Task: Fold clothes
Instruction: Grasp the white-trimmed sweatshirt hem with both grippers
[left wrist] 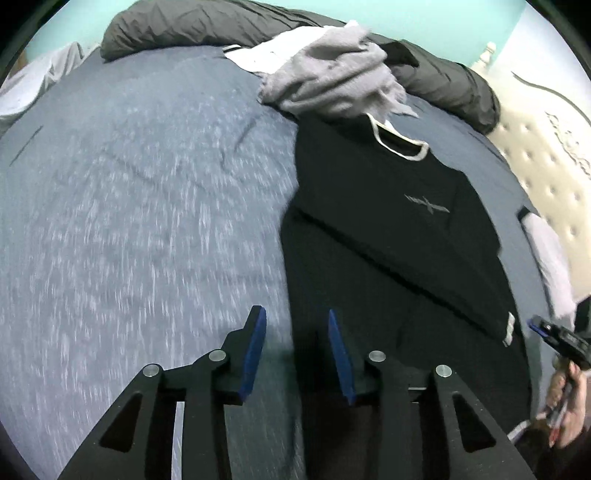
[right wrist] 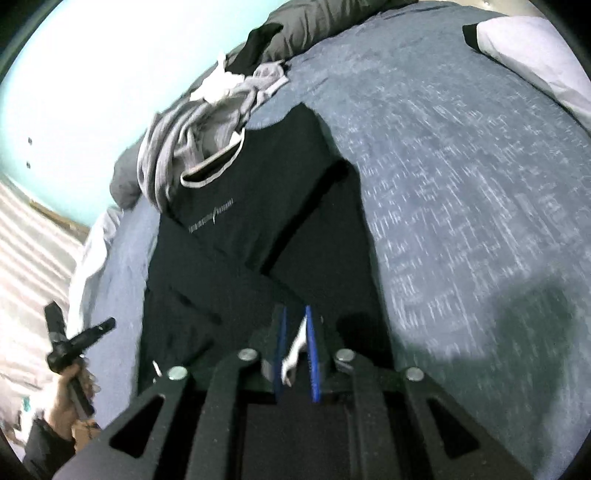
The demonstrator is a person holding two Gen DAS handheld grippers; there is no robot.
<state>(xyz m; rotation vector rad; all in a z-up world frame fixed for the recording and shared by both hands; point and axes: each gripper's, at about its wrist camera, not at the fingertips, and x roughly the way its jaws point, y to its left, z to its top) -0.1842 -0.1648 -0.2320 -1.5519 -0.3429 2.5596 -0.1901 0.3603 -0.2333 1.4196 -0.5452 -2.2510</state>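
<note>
While the black shirt (left wrist: 388, 229) lies spread on the blue bedspread (left wrist: 140, 206), its white-trimmed collar (left wrist: 400, 142) points to the far side, just under a heap of grey clothes (left wrist: 332, 85). A fold line runs slantwise across the shirt below its small chest print. Beyond the heap a dark duvet (left wrist: 192, 26) is bunched along the far edge of the bed.

From the left wrist view, the left gripper (left wrist: 295, 350) hangs with its blue-padded jaws apart and holding nothing, over the shirt's left edge where black cloth meets bedspread. To the left of the shirt a wide stretch of bedspread lies bare. On the right the shirt reaches close to the bed's edge, with a padded cream headboard (left wrist: 546, 173) beyond, and the right gripper (left wrist: 554, 332) shows there at the frame's rim, held in a hand (left wrist: 570, 402).

Seen from the right wrist, the right gripper's (right wrist: 295, 354) jaws are drawn close on a white-trimmed bit of the shirt's (right wrist: 236, 229) near part. This view alone shows a white pillow (right wrist: 535, 62) at far right, a broad run of bedspread (right wrist: 461, 184) right of the shirt, and the other hand (right wrist: 70, 391) gripping its tool's handle at near left, beside a striped surface off the bed.
</note>
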